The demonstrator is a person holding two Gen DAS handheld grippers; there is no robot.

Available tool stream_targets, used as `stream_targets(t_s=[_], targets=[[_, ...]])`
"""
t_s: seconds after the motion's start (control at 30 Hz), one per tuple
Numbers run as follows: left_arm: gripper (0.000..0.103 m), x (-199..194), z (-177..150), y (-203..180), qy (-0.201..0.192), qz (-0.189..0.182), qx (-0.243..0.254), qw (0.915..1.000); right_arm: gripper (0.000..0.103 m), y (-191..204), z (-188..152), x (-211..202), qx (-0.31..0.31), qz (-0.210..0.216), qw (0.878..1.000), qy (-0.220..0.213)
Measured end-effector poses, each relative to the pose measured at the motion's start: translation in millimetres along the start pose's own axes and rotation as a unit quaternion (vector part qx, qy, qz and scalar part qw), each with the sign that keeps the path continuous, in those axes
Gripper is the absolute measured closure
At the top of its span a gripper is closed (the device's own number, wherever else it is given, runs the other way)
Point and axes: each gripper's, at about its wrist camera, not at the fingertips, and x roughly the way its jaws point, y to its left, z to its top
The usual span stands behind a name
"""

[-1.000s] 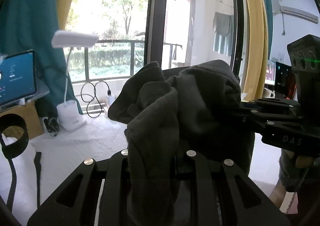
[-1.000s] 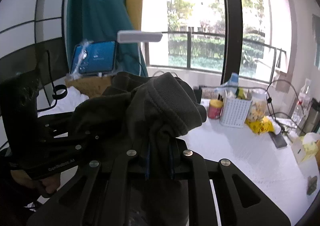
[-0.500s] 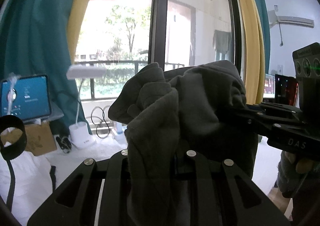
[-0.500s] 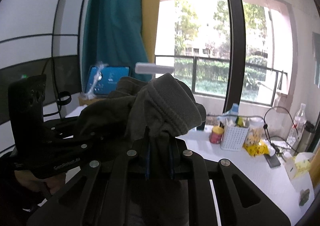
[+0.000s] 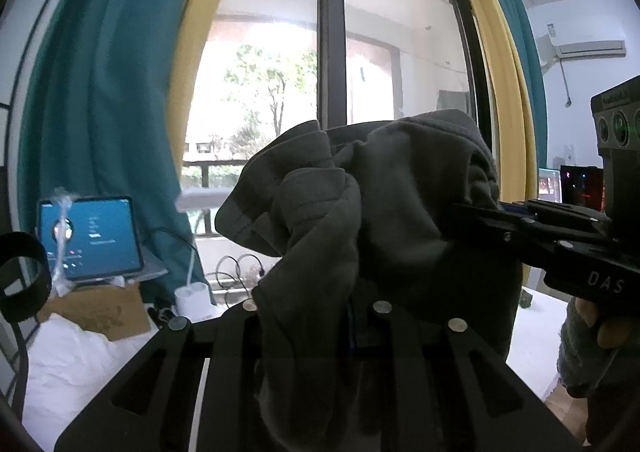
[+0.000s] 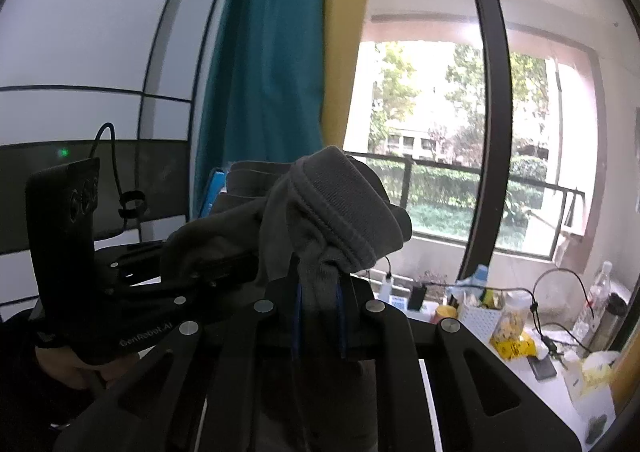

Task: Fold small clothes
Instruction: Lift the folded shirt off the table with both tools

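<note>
A dark grey garment hangs bunched between both grippers, held high in the air. My left gripper is shut on one part of it; cloth drapes over its fingers and hides them. My right gripper is shut on a ribbed cuff or hem of the same garment. In the left wrist view the right gripper comes in from the right, close against the cloth. In the right wrist view the left gripper is at the left, partly covered by fabric.
A white-covered table lies below with a blue-screen tablet, a cardboard box and a white lamp base. At the right wrist view's lower right are a white basket, bottles and a phone. A window with teal curtains stands behind.
Both grippers have lifted higher with the garment and tilted upward; the table and lamp have sunk lower in both views. The grip on the cloth is unchanged.
</note>
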Motion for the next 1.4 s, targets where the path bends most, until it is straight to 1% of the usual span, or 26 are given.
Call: stream_targets(t_s=[0.17,0.33,0.6,0.77,0.93,1.07,1.4], targets=[[0.085,-17.4,1.3,15.8,-0.010,0.024,0.000,0.9997,0.089,22.6,7.5,1.0,-0.008,0.025,1.000,-0.017],[0.085,-36.7,-2.9,33.0,-0.011,0.053,0.004,0.9985,0.089,47.1,9.9,8.6,-0.008,0.056,0.998,-0.027],[0.085,-64.9,-9.2,60.5,-0.007,0.088,0.021,0.9959,0.089,84.8,13.3,19.9,-0.019,0.095,0.995,-0.028],[0.085,-75.0,-14.2,74.3,-0.002,0.102,0.019,0.9946,0.089,104.7,14.2,26.2,-0.021,0.109,0.994,-0.025],[0.085,-68.5,-20.8,82.0,0.010,0.102,0.018,0.9946,0.089,110.7,12.0,37.9,-0.018,0.113,0.993,-0.013],[0.085,-58.0,-28.4,86.9,0.027,0.100,0.014,0.9945,0.089,110.2,6.0,51.9,-0.009,0.108,0.994,0.003],[0.085,-22.4,-45.5,97.8,0.072,0.090,0.005,0.9933,0.089,95.7,-13.2,90.9,0.023,0.096,0.994,0.040]])
